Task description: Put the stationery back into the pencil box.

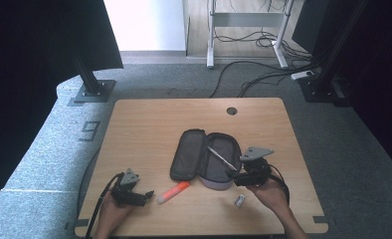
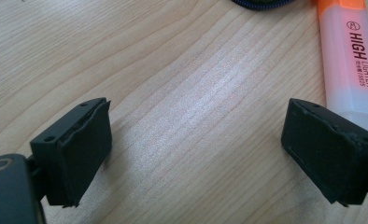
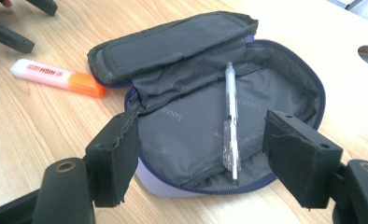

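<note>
An open dark grey pencil case [image 1: 204,157] lies in the middle of the wooden table [image 1: 149,124], its lid flap folded out to the left. A clear pen [image 1: 221,158] rests inside it. My right gripper [image 1: 235,175] stands open at the case's right front rim. In the right gripper view, the pen [image 3: 231,126] lies in the case [image 3: 182,126] beyond my open right gripper [image 3: 201,135]. An orange highlighter [image 1: 174,191] lies in front of the case. My left gripper [image 1: 147,195] is open just left of it, with bare wood between the jaws [image 2: 196,126] and the highlighter [image 2: 352,60] by the right jaw.
A small pale object [image 1: 240,200], perhaps an eraser or sharpener, lies near the front edge by my right hand. A cable hole [image 1: 232,110] sits at the table's far side. Dark stands and floor cables surround the table.
</note>
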A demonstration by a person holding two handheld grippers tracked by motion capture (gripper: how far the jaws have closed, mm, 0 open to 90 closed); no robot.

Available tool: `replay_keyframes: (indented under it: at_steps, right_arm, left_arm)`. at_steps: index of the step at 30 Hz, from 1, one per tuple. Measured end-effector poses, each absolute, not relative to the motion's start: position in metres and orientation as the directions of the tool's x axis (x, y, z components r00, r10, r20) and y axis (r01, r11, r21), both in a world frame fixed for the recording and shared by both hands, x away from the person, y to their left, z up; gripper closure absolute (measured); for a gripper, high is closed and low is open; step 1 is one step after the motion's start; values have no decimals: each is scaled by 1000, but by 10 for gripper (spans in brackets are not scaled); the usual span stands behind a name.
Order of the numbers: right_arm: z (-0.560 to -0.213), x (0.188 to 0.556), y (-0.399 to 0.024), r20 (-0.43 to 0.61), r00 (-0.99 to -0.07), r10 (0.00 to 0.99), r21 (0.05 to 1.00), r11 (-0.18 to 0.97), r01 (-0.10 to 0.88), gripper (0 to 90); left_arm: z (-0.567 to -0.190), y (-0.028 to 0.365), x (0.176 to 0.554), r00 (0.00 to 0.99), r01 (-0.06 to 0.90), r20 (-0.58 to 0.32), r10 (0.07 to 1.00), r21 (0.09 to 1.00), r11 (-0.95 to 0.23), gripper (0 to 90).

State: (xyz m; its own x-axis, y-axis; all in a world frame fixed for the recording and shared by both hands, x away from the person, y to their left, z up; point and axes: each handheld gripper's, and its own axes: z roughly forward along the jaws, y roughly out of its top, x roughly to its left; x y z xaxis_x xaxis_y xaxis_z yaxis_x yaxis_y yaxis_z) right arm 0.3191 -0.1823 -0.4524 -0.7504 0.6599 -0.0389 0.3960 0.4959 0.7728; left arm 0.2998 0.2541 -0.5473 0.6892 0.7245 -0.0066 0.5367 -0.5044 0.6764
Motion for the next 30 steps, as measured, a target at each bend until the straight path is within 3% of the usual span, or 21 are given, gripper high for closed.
replay_keyframes:
  at_steps: [30]
  right_arm:
    - [-473, 285, -198, -30, -761, 648, 786, 486, 383, 282]
  left_arm:
    - [-547, 254, 300, 689, 537, -7, 725, 677, -504, 87]
